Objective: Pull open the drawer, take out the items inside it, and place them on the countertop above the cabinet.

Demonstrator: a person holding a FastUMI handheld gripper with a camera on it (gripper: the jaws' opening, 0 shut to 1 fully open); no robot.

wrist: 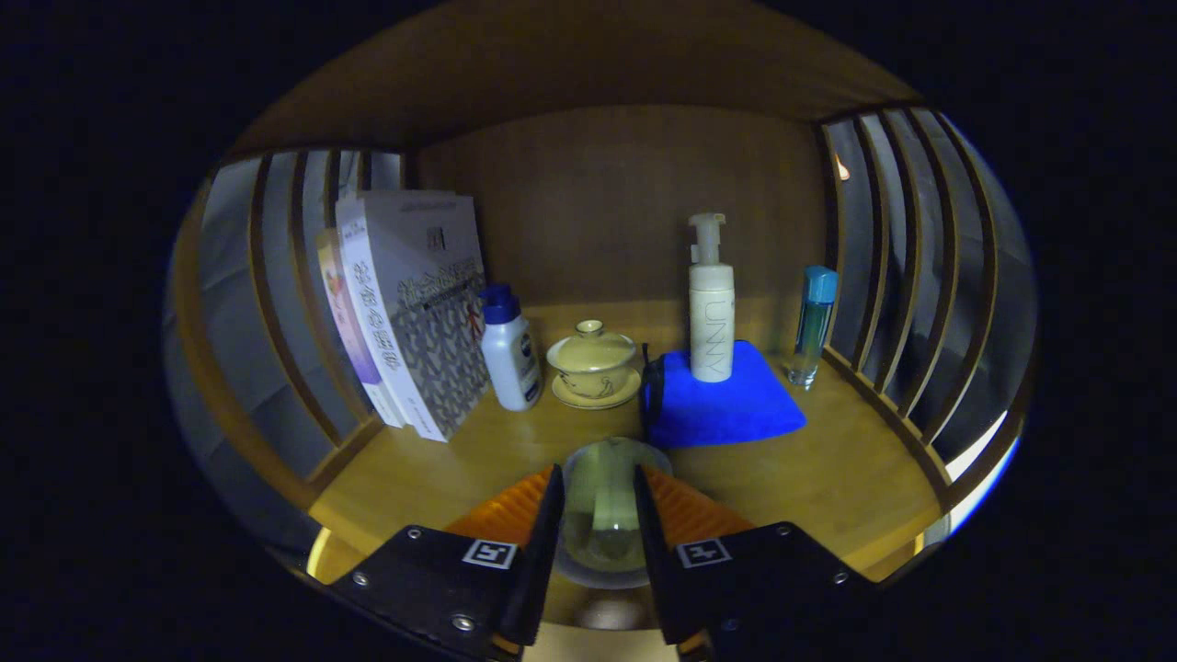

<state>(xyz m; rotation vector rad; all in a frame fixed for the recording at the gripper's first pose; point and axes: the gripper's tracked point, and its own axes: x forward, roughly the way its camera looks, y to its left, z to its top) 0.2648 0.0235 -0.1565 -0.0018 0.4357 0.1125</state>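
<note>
My fingers are pinched in on a small clear glass cup (602,515), one pressing each side of it, so my gripper (596,492) is narrowed to the cup's width and holds it just above the wooden countertop (828,478). The cup looks pale greenish, see-through, with a round rim; I can't tell whether anything is in it. Just beyond my fingers a white pump bottle (711,317) stands upright on a blue cloth (726,405), with "UNNY" running down its side. To the left, a lidded yellow tea bowl (592,359) on its saucer, then a white bottle with a blue cap (508,349), label too small to read. Books (414,313) lean against the slatted side; their cover writing is blurred. A slim blue-capped bottle (813,322) stands at the right.
</note>
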